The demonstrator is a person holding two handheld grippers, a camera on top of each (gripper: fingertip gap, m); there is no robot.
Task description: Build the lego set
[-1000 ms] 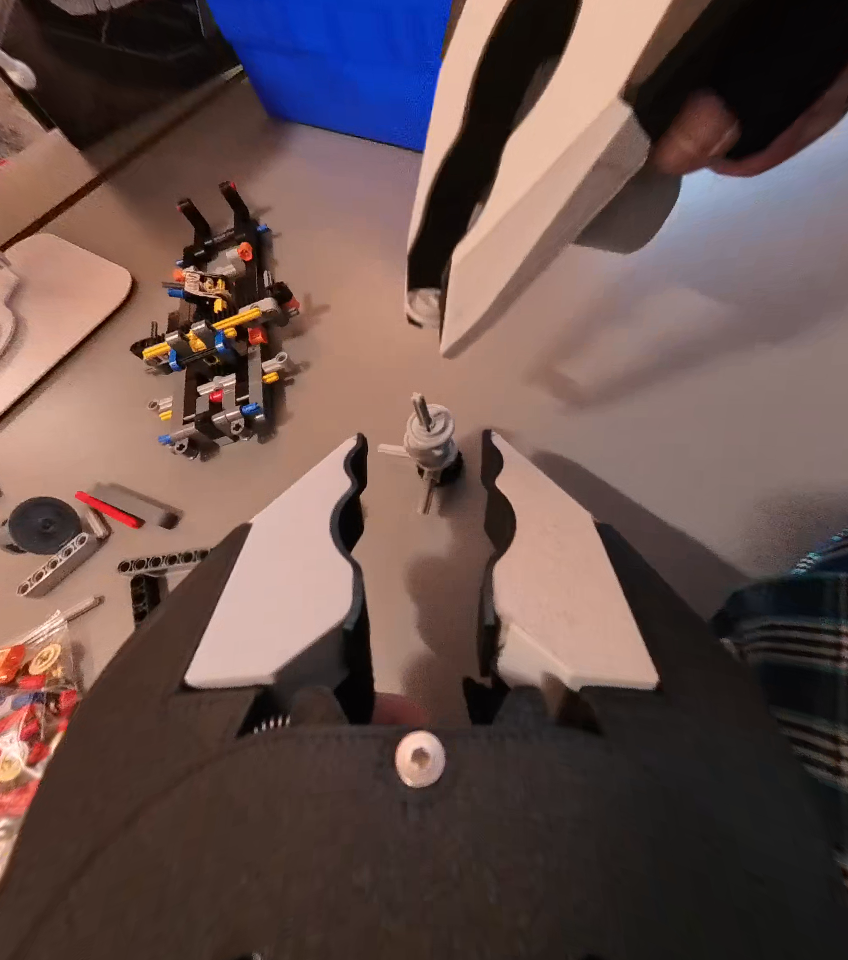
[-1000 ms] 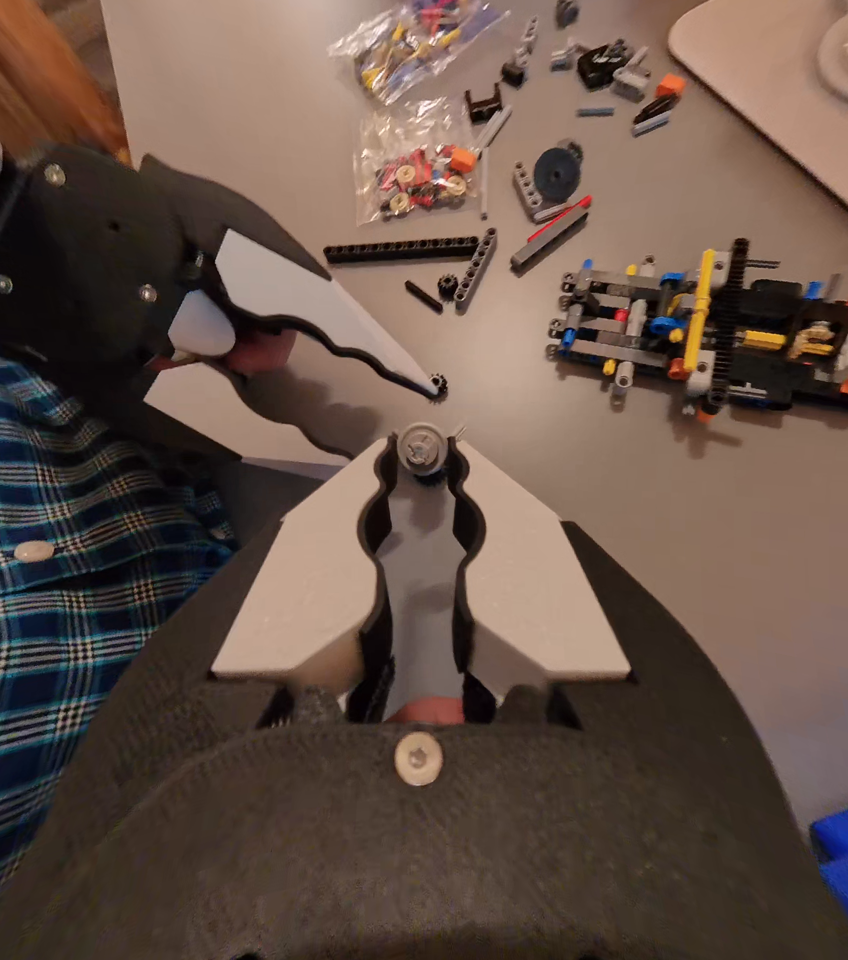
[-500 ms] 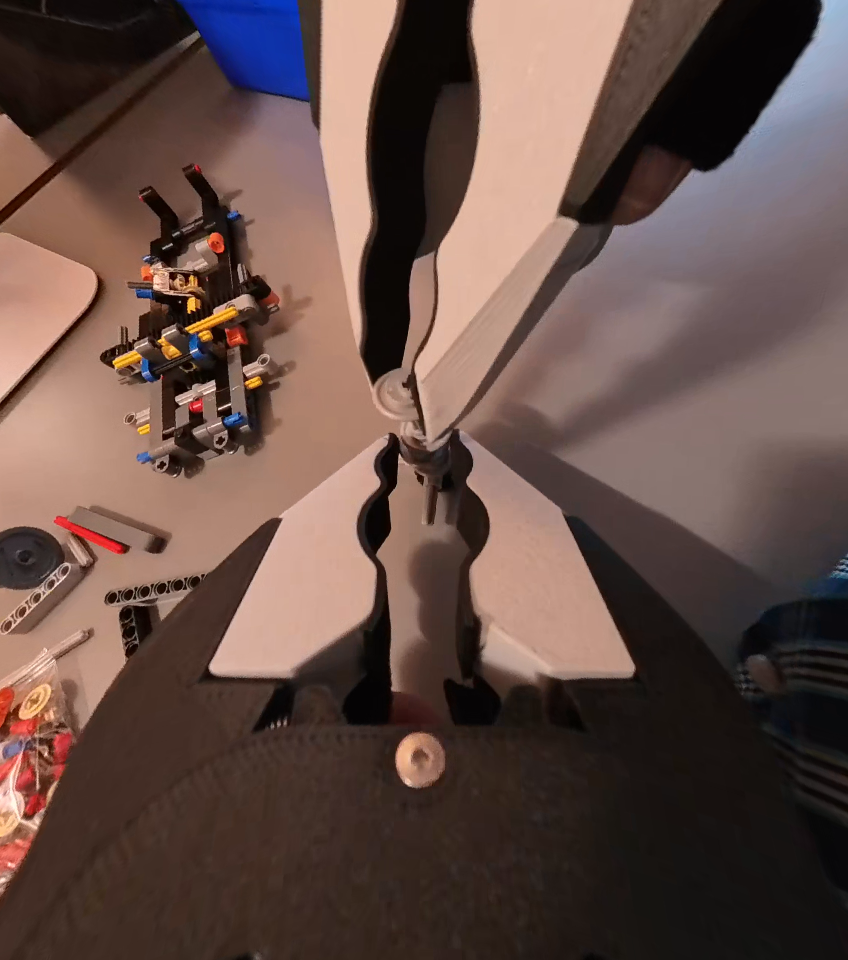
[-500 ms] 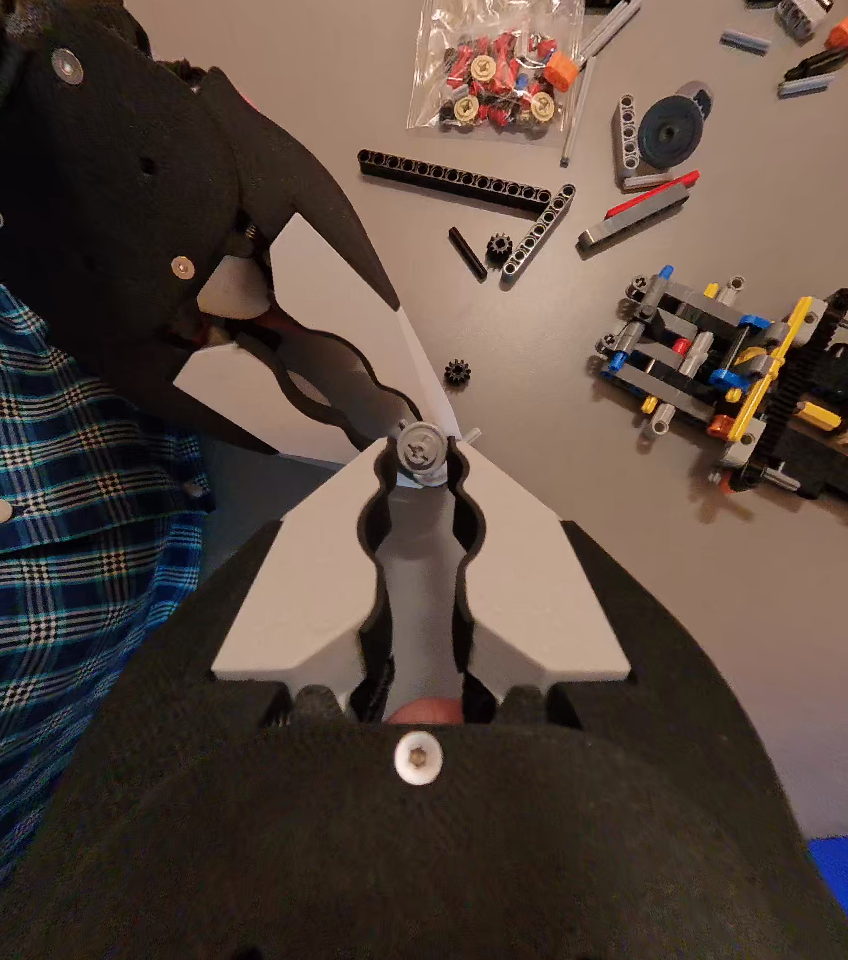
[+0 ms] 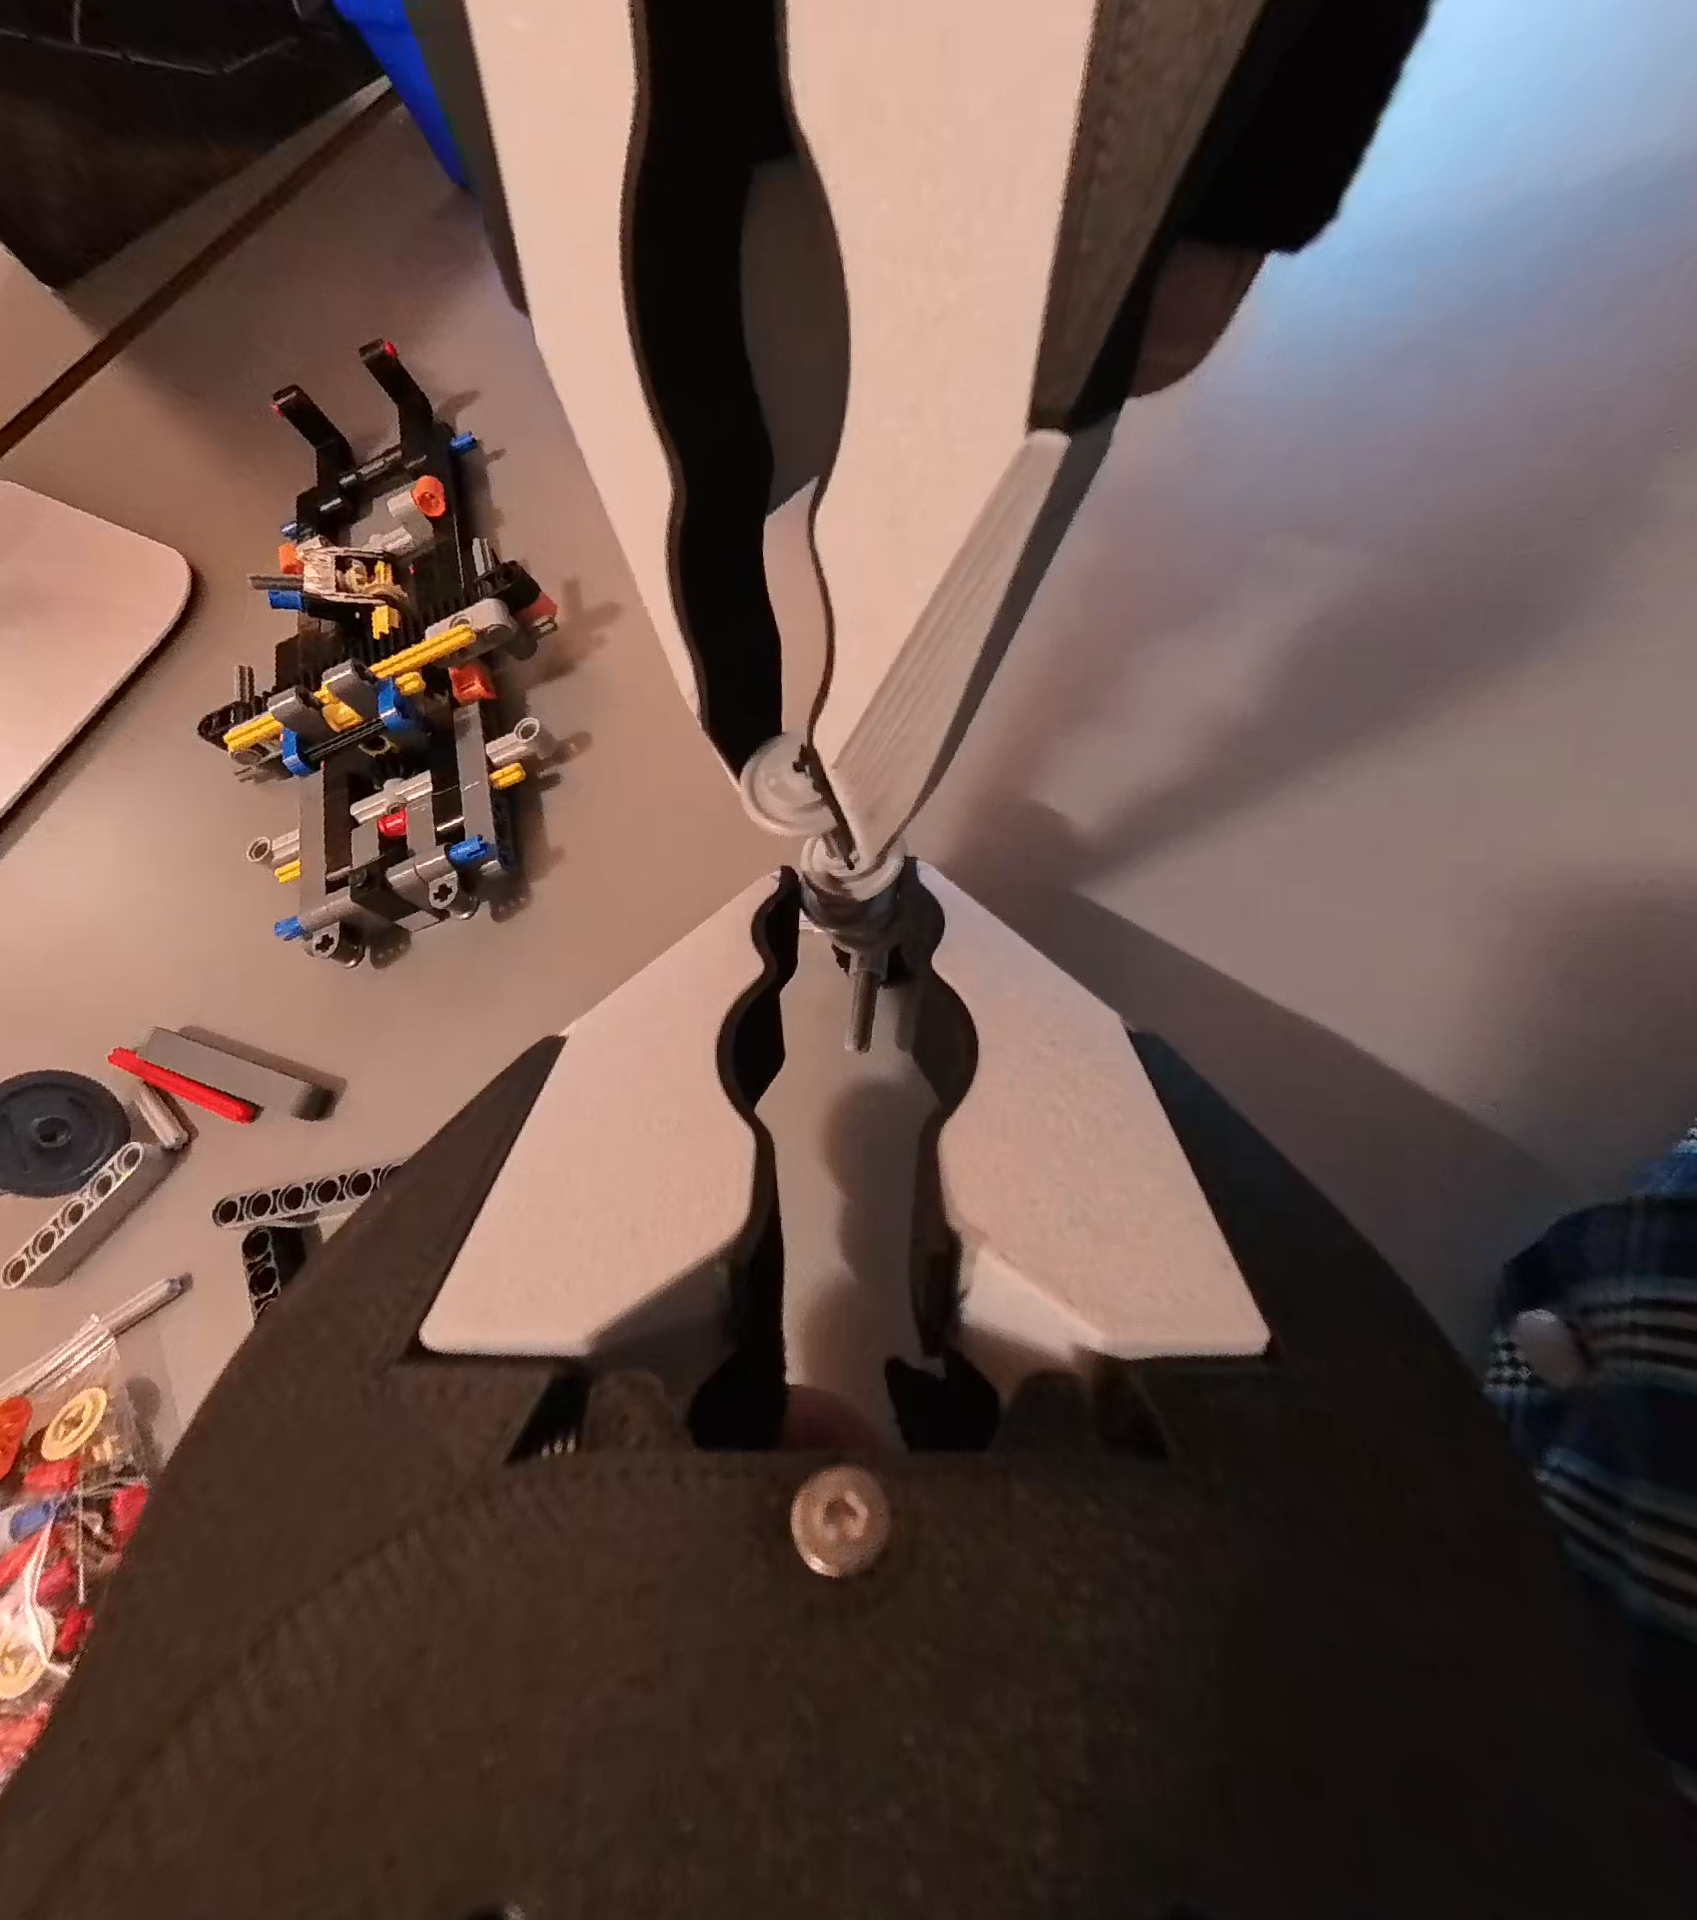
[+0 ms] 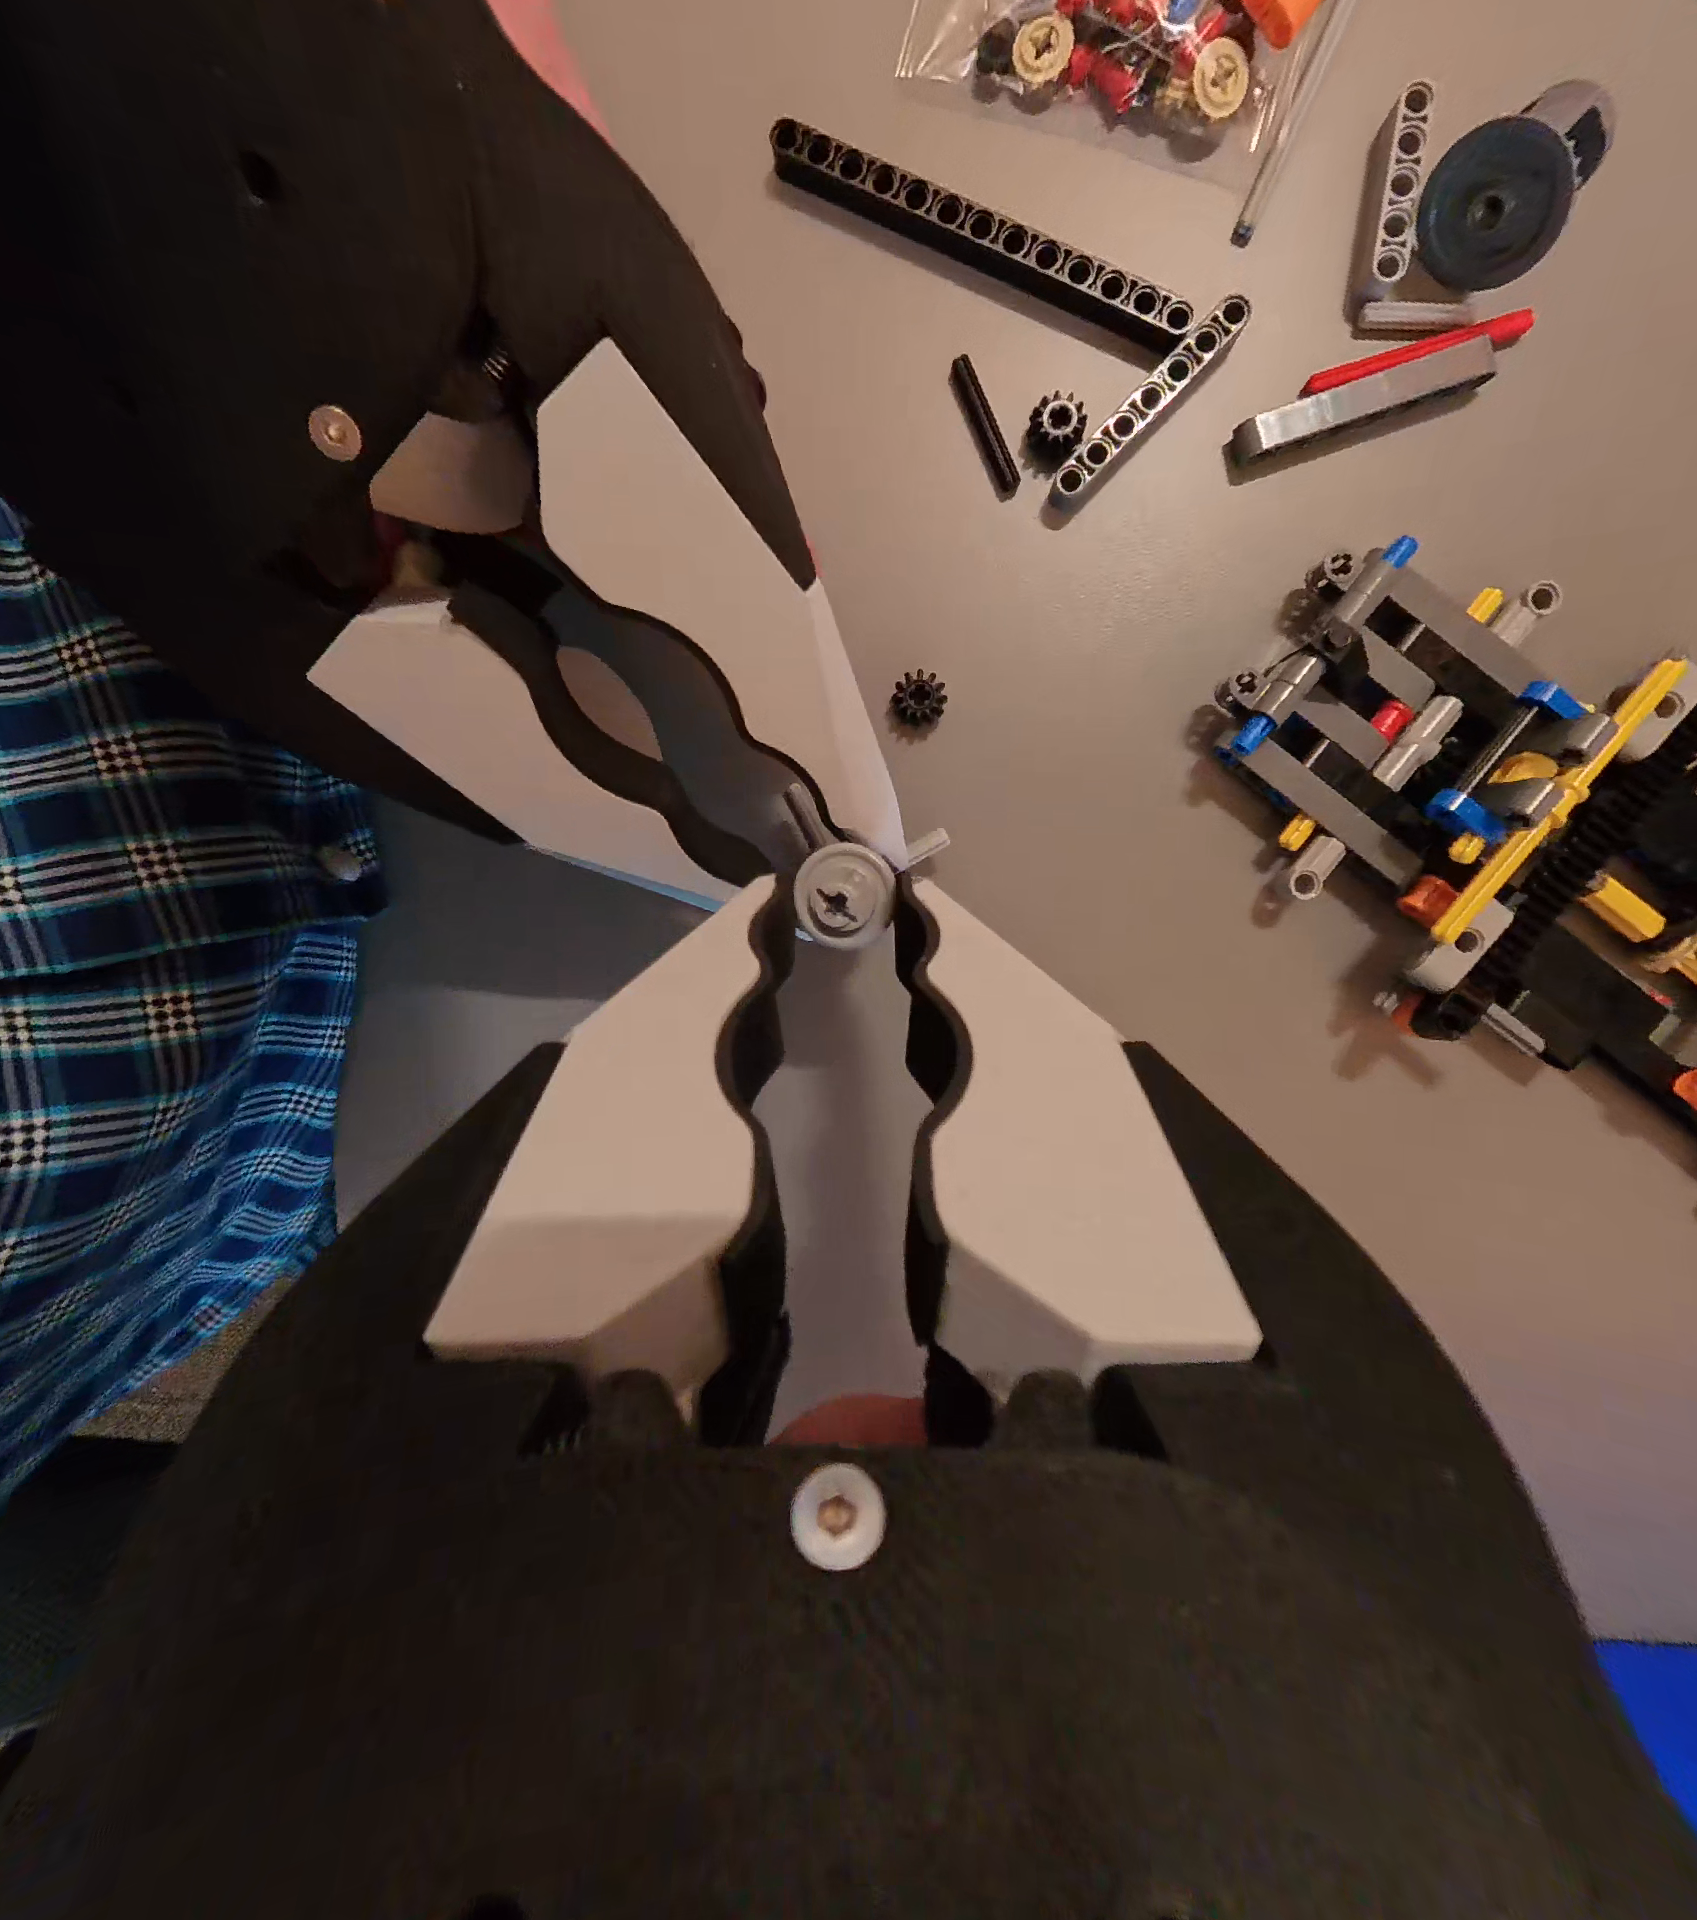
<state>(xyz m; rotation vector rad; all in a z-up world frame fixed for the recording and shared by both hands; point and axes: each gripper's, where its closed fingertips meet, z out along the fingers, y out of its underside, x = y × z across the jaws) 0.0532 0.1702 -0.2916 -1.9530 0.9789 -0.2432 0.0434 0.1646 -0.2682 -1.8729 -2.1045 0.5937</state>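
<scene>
Partly built chassis lies on table, left of both tools. Left gripper pinches axle assembly mid-air at centre; right gripper clamps a grey bushing onto it. Tiny, stiff, slippery plastic; grip the hub, not the thin axle.

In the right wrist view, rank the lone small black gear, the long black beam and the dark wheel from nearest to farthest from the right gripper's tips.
From the right gripper:
1. Small black gear, just above the tips, slightly right.
2. Long black beam, farther up, lying diagonally.
3. Dark wheel, farthest, top right beside a grey beam.
</scene>
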